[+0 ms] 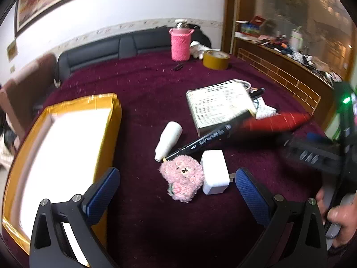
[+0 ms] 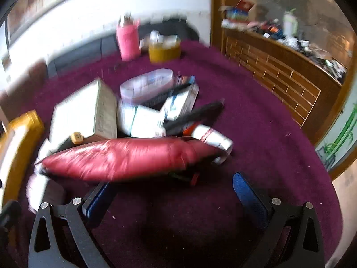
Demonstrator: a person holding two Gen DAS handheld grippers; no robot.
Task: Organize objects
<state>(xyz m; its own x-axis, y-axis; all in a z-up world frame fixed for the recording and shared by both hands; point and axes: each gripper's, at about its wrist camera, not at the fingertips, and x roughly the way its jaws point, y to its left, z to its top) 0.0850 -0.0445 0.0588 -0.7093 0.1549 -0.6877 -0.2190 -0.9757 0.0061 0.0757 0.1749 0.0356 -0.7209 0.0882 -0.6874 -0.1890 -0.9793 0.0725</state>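
Sorting has barely begun on the maroon worktop [image 1: 145, 93]: the gold-edged box [image 1: 67, 138] sits apparently empty, while a pink plush bear [image 1: 181, 179], white charger [image 1: 214, 172], white bottle [image 1: 168, 140] and black marker [image 1: 200, 141] lie loose. The left gripper [image 1: 177, 192] hangs with fingers wide apart, bear and charger just ahead between them. The right gripper [image 2: 170, 195], equally spread and empty, faces a red pouch [image 2: 125, 158] fronting a jumbled pile.

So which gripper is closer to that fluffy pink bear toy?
Left. The left gripper is open around the pink bear. The right gripper is over by the red pouch, off to the bear's right.
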